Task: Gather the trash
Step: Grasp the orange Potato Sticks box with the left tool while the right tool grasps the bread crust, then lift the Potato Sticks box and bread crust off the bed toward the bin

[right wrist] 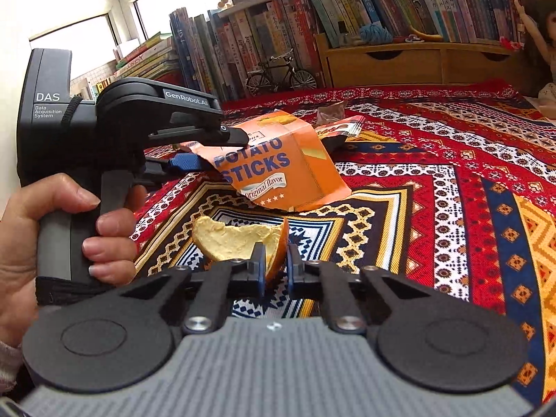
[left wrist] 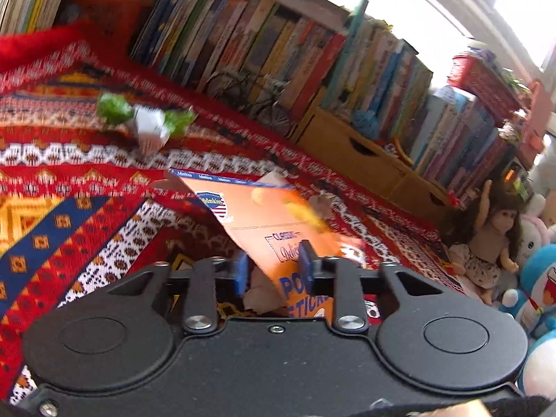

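An orange "Potato Sticks" box [left wrist: 264, 222] hangs tilted over the red patterned cloth [left wrist: 69, 180], with my left gripper [left wrist: 274, 267] shut on its torn lower edge. In the right wrist view the same box [right wrist: 295, 170] juts from the left gripper [right wrist: 222, 151], which a hand holds. My right gripper [right wrist: 274, 266] is shut on the rim of a curved orange peel [right wrist: 232, 239], just above the cloth [right wrist: 434, 180]. A green and white wrapper [left wrist: 146, 123] lies farther back on the left. Behind the box lie a snack wrapper [right wrist: 338, 132] and a brown crumpled one [right wrist: 330, 111].
Rows of books [right wrist: 365, 7] line the far edge, with a small model bicycle [right wrist: 279, 73] and wooden drawers [right wrist: 399, 62] in front of them. A doll [left wrist: 493, 239] and plush toys [left wrist: 537, 278] sit at the right. A red basket [left wrist: 483, 83] stands on the books.
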Available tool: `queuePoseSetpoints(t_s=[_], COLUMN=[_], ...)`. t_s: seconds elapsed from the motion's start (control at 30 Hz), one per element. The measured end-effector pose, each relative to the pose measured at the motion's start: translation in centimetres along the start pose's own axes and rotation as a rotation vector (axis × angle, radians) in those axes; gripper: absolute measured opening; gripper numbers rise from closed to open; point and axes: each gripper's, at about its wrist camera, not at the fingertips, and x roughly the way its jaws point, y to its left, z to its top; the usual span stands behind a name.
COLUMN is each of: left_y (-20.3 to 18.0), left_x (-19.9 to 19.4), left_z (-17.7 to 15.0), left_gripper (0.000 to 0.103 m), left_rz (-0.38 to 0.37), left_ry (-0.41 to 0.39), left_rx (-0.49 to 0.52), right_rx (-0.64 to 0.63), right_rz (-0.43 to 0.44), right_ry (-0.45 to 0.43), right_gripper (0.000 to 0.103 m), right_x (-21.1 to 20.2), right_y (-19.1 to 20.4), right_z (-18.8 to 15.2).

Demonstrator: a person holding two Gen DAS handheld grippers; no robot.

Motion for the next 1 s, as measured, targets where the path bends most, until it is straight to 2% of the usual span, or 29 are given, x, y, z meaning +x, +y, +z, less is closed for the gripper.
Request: queuePoseSetpoints(t_s=[0.17, 0.43, 0.53, 0.57, 0.6, 0.63, 0.67, 0.7, 0.73, 0.77, 1.0], left_y=[-0.7, 0.0, 0.7, 0.9, 1.0, 1.2, 1.4, 1.6, 1.9, 2.1, 3.4], left_x=[-2.9, -8.4, -10.6, -11.0, -11.5, -11.7, -11.8, -11.6, -11.3, -10.9, -7.4], left_z=[0.0, -1.8, -3.0, -3.3, -3.6, -3.8, -3.9, -4.0, -4.1, -4.0, -3.9], left_gripper=[0.015, 0.014, 0.014, 0.015, 0.015, 0.016, 0.023, 0.028, 0.037, 0.041, 0.056], left_rz=[-0.036, -0.087, -0.104, -0.103, -0.095, -0.088, -0.084, -0.08, -0.07, -0.059, 0.022], left_ry=[-0.034, -0.045, -0.052, -0.057, -0.063, -0.07, -0.074, -0.073, -0.07, -0.07, -0.067], left_rx=[0.039, 0.092, 0.115, 0.121, 0.125, 0.125, 0.126, 0.121, 0.106, 0.085, 0.005], right_rx=[-0.004, -0.003, -0.032, -0.043, -0.051, -0.051, -0.051, -0.054, -0.059, -0.063, -0.1], right_rz=[-0.006, -0.042, -0.06, -0.065, -0.058, -0.047, -0.036, -0.031, -0.026, -0.025, -0.04], right_ry=[-0.028, -0.072, -0.088, -0.086, -0.085, -0.085, -0.084, -0.08, -0.072, -0.06, -0.003], right_gripper=[0.011, 0.009, 0.019, 0.041, 0.046, 0.057, 0.061, 0.062, 0.064, 0.065, 0.073], right_x=[-1.9, -5.4, -6.2, -6.2, -6.0, -5.8, -5.5, -5.0, -4.4, -3.7, 1.1], right_y=[-0.5, -1.5, -1.7, -1.7, -1.6, -1.5, -1.2, -0.9, -0.6, -0.2, 1.8], right_z=[-0.4, -1.5, -1.8, -1.9, -1.9, -1.9, -1.9, -1.8, -1.7, -1.4, 0.0])
